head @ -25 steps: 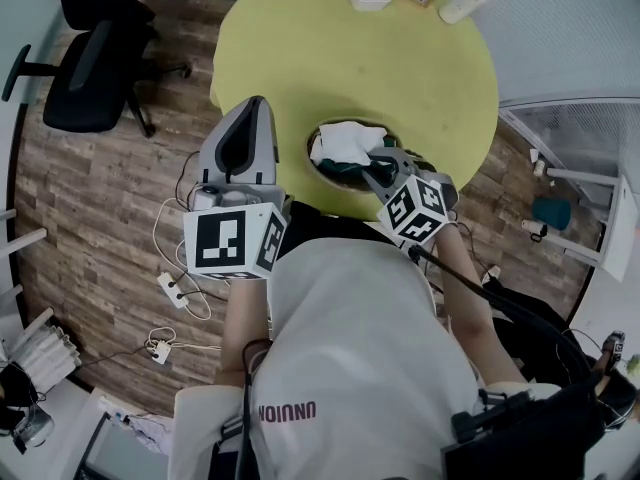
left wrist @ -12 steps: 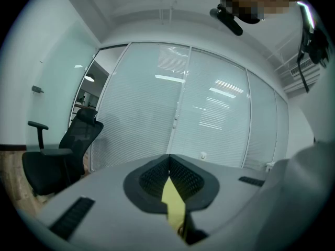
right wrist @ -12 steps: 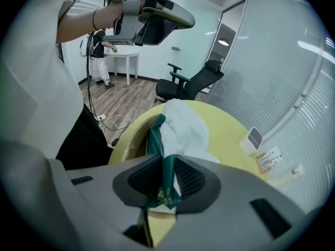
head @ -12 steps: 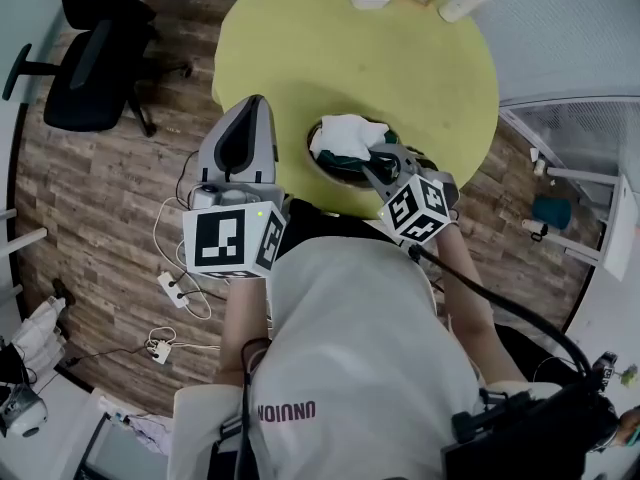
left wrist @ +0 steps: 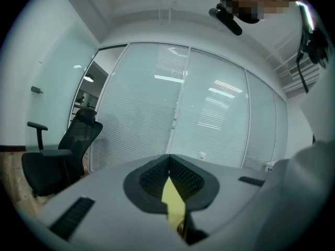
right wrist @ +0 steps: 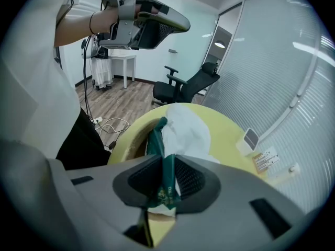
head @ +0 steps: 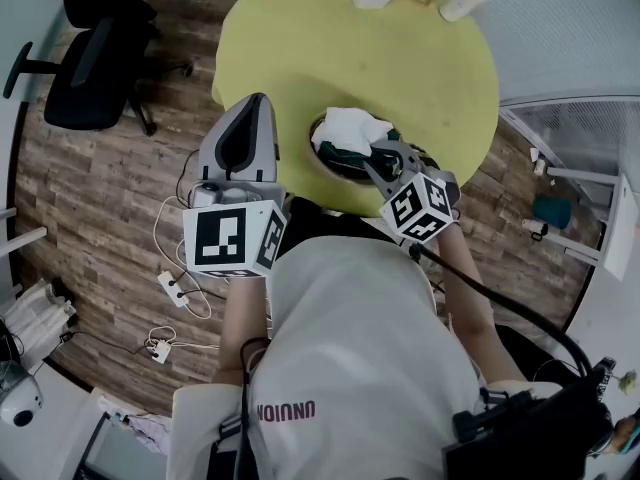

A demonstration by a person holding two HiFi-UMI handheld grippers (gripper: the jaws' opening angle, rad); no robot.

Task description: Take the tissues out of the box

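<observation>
Right gripper (right wrist: pixel 165 192): fingers clamped on green edge of tissue pack (right wrist: pixel 156 135) at near rim of yellow surface (head: pixel 400 58), likely to steady it. White tissue (right wrist: pixel 186 127): bunched, sticking out of pack (not yet free). Left gripper (left wrist: pixel 168 163): fingers pressed together, empty, raised clear.

Matt, smooth yellow-green table top (head: pixel 400 68); wood-grain plank floor (head: pixel 90 198) at nine o'clock; soft crumpled white paper tissues (head: pixel 350 126); glossy green plastic wrapper (right wrist: pixel 166 190); matt grey plastic right gripper (right wrist: pixel 164 157), ribbed black pads (right wrist: pixel 192 180)

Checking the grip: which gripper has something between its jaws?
The right gripper, shut on the green tissue wrapper; the left gripper has its jaws together, empty.
</observation>
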